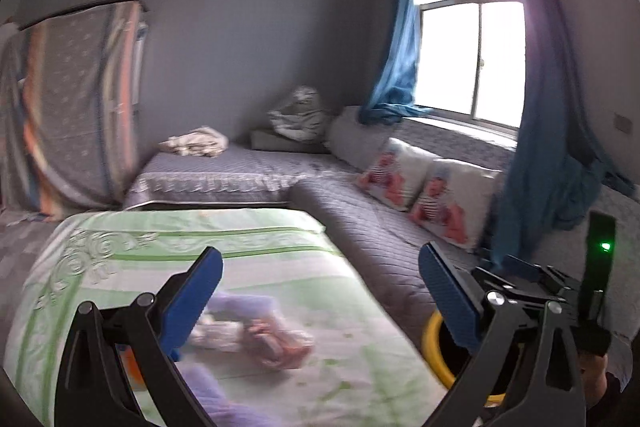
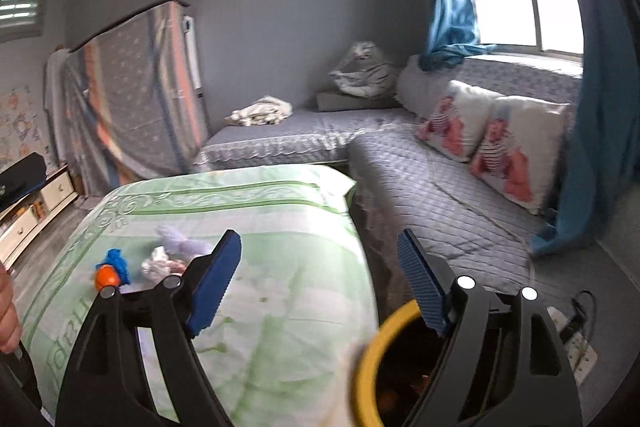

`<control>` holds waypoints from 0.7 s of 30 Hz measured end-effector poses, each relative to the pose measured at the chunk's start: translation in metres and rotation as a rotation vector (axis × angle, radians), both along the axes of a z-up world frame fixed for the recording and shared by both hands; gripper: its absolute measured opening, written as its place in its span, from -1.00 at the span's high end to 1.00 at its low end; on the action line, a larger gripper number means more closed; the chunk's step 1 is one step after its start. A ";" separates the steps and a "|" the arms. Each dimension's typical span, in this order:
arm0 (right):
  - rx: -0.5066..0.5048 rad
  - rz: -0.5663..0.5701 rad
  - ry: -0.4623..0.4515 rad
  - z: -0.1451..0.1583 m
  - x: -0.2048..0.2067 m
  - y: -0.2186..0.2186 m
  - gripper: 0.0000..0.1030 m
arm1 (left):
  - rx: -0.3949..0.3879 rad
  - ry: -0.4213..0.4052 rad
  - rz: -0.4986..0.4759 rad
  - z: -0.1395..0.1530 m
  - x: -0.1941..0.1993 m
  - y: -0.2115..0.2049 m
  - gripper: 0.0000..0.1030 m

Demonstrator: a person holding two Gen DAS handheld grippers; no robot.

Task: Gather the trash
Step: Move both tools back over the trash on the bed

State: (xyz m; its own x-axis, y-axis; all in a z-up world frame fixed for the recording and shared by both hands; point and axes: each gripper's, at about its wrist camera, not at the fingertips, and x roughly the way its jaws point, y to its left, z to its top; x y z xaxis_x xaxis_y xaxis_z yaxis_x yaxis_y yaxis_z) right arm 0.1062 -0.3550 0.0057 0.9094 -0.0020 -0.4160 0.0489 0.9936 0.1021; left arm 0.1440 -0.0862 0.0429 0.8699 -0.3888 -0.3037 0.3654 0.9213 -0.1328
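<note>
A table with a green floral cloth (image 1: 256,255) (image 2: 280,211) carries crumpled trash. In the left wrist view a blurred pink-white wrapper pile (image 1: 260,339) lies just ahead of my open left gripper (image 1: 320,287). In the right wrist view I see a blue scrap (image 2: 116,263), an orange piece (image 2: 106,279), a white crumpled paper (image 2: 160,263) and a lilac scrap (image 2: 176,241). My right gripper (image 2: 320,279) is open and empty, above the yellow-rimmed bin (image 2: 368,359), which also shows in the left wrist view (image 1: 430,343).
A grey L-shaped sofa (image 2: 432,195) with printed cushions (image 2: 516,151) runs behind and right of the table. Blue curtains (image 2: 600,131) hang by the window. A covered cabinet (image 2: 136,99) stands at the left wall. A power strip (image 2: 576,343) lies on the floor at right.
</note>
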 end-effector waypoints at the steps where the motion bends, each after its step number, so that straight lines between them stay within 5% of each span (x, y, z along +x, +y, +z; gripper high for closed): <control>1: 0.001 0.016 0.005 -0.001 0.005 0.007 -0.48 | 0.002 0.007 0.028 -0.002 0.004 0.010 -0.84; 11: -0.006 0.145 0.073 -0.016 0.051 0.063 -0.49 | 0.043 0.082 0.260 -0.026 0.033 0.100 -0.84; 21: -0.032 0.259 0.151 -0.043 0.085 0.108 -0.49 | 0.056 0.190 0.335 -0.063 0.055 0.138 -0.84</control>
State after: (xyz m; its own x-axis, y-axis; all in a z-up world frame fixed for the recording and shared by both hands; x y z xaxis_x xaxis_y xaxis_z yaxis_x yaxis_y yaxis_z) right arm 0.1908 -0.2468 -0.0376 0.8092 0.2065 -0.5500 -0.1944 0.9776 0.0810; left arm 0.1994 0.0517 -0.0201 0.8722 -0.0711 -0.4840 0.0168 0.9932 -0.1155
